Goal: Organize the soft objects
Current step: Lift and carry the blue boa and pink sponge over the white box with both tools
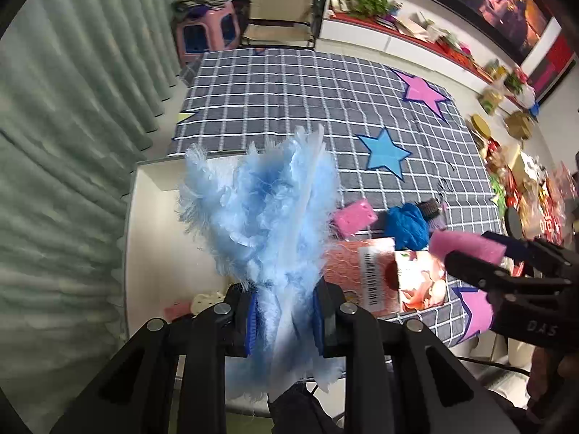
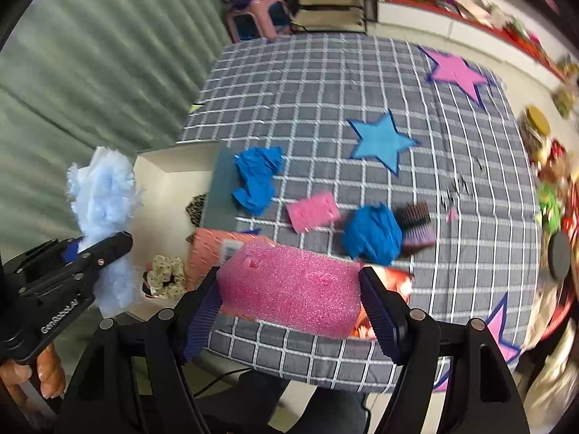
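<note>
My left gripper (image 1: 286, 316) is shut on a light blue fluffy cloth (image 1: 260, 209), which hangs over the white box (image 1: 155, 253) beside the table. In the right wrist view the same cloth (image 2: 105, 195) shows in the left gripper (image 2: 97, 246) at the left edge. My right gripper (image 2: 289, 307) is shut on a big pink sponge (image 2: 289, 289), held above the table's near edge. That sponge (image 1: 466, 246) and the right gripper (image 1: 477, 251) also show in the left wrist view. On the checked cloth lie a small pink sponge (image 2: 313, 211) and two crumpled blue cloths (image 2: 257, 181) (image 2: 372, 235).
A bristle brush (image 2: 416, 228) lies beside the right-hand blue cloth. An orange-pink packet (image 2: 213, 249) sits at the table's near left corner. A dotted scrunchie (image 2: 164, 275) lies in the white box (image 2: 170, 166). Green curtains hang at the left; cluttered shelves line the right.
</note>
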Available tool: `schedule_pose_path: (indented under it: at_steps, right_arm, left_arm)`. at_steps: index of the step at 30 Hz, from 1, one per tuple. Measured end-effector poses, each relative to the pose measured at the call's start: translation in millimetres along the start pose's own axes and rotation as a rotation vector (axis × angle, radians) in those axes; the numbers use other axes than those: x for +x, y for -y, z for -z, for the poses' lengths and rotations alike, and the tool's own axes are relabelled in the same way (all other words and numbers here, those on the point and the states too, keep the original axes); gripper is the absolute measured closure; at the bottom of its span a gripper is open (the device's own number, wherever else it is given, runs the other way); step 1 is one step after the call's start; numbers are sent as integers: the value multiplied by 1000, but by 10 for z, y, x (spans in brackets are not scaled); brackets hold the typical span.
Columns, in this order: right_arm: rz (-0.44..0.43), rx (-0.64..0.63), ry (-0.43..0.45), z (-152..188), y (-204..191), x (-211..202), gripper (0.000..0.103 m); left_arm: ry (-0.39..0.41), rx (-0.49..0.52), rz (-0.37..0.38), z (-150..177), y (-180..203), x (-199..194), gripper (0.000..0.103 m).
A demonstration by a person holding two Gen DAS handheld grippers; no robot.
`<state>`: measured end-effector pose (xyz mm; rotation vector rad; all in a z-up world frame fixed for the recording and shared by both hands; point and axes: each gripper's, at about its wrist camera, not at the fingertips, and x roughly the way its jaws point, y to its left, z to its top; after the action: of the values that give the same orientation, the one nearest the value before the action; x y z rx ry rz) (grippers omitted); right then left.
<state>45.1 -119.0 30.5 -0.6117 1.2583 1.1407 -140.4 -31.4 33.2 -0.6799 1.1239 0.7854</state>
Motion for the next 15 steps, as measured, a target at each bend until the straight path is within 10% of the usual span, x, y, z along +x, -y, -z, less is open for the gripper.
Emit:
schedule_pose_path:
  at_steps: [15]
  right_arm:
    - [-10, -151, -21, -120, -520, 95, 28]
  left_arm:
    - [-26, -124, -35, 195, -517, 98, 77]
